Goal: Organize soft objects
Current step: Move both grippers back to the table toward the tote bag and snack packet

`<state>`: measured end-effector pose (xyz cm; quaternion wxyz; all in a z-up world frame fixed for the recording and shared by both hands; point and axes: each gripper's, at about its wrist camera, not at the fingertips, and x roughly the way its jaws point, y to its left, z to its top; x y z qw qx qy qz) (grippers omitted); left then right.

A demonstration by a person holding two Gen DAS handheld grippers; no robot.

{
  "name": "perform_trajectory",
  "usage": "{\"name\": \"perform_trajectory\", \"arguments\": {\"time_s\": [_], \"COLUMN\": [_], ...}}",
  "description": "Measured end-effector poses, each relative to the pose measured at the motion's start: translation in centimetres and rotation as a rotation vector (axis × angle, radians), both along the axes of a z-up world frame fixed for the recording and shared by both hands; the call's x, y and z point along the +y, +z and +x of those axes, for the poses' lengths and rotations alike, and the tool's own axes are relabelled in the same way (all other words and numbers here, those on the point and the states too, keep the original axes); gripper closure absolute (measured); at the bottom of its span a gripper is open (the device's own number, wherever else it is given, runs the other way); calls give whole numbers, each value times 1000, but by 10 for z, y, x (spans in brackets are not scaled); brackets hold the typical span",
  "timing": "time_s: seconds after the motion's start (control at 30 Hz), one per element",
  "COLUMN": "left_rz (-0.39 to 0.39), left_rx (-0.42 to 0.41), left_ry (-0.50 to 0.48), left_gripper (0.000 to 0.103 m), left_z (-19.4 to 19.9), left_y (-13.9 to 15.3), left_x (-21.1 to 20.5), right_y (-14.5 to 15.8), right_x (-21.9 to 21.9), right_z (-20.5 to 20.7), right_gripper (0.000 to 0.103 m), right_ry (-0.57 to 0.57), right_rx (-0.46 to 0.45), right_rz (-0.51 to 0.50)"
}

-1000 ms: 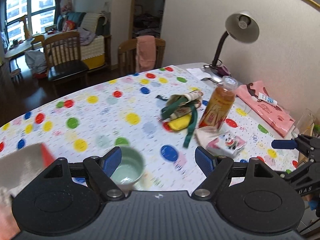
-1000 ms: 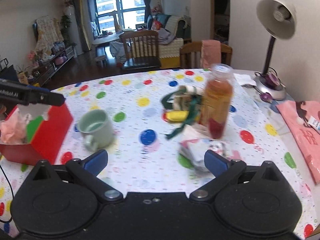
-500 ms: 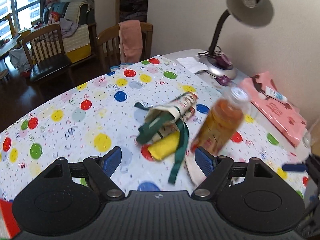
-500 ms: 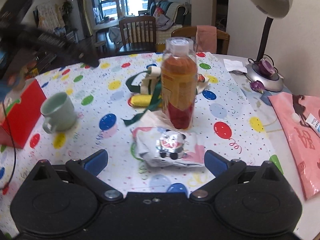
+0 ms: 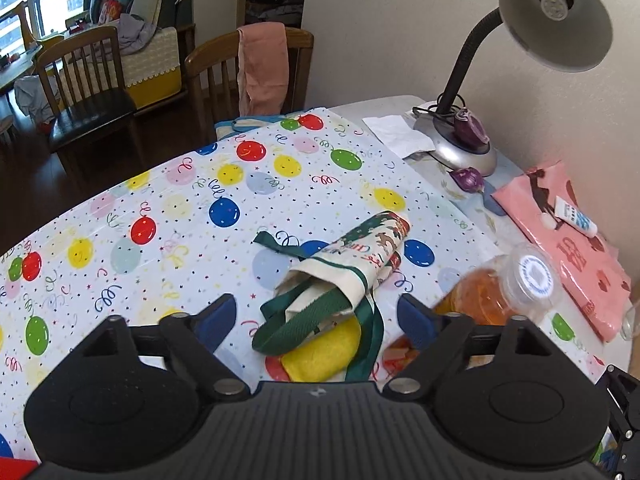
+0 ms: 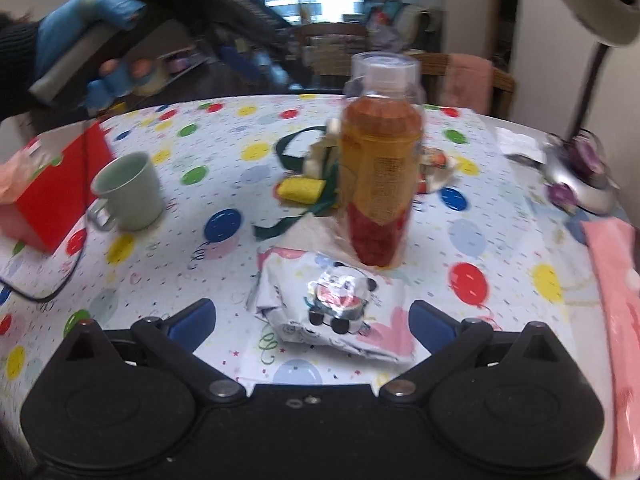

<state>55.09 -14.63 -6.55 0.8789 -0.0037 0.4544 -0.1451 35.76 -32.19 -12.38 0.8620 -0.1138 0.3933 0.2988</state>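
your left gripper [image 5: 316,320] has just been widening its jaws and stands wide open, gripping nothing, with the green straps of the rolled cloth bag [image 5: 352,268] and the yellow soft piece [image 5: 324,352] lying between and just under the pads, untouched as far as i can tell. your right gripper [image 6: 310,320] is also spread wide and empty, with the crumpled panda pouch [image 6: 336,304] lying on the table just ahead of it. the risk sits beside both: the juice bottle [image 6: 380,160] stands upright just behind the pouch and close to the bag, so a wide finger sweeping in could likely knock it over. loose straps could also snag and drag the yellow piece along. the bag's long axis runs from its open, strap-trailing mouth near you up and away to the right, its closed end toward the lamp [image 5: 556,16].
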Motion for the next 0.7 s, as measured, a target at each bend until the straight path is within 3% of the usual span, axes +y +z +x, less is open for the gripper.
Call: {"name": "perform_trajectory", "arguments": {"time_s": [0.13,0.47,0.6,0.7], "left_rz": [2,-72,-56,-26], "left_rx": [-3,81,120,151], "left_ry": [12,88,47,-41], "left_gripper": [13,13,13,13], "left_z": [10,49,63,74], "left_y": [-6,-22,-29,-34], "left_x": [-6,-7,-18,-31], "right_y": [-8,-30,-36,-39], "right_x": [4,27,29,30], "right_z": [16,43,51,54], "right_gripper": [0,0,0,0], "right_ry": [143,459,521,572], "right_rx": [-17,-57,-39,-19], "right_rz": [-47,-216,-240,-251]}}
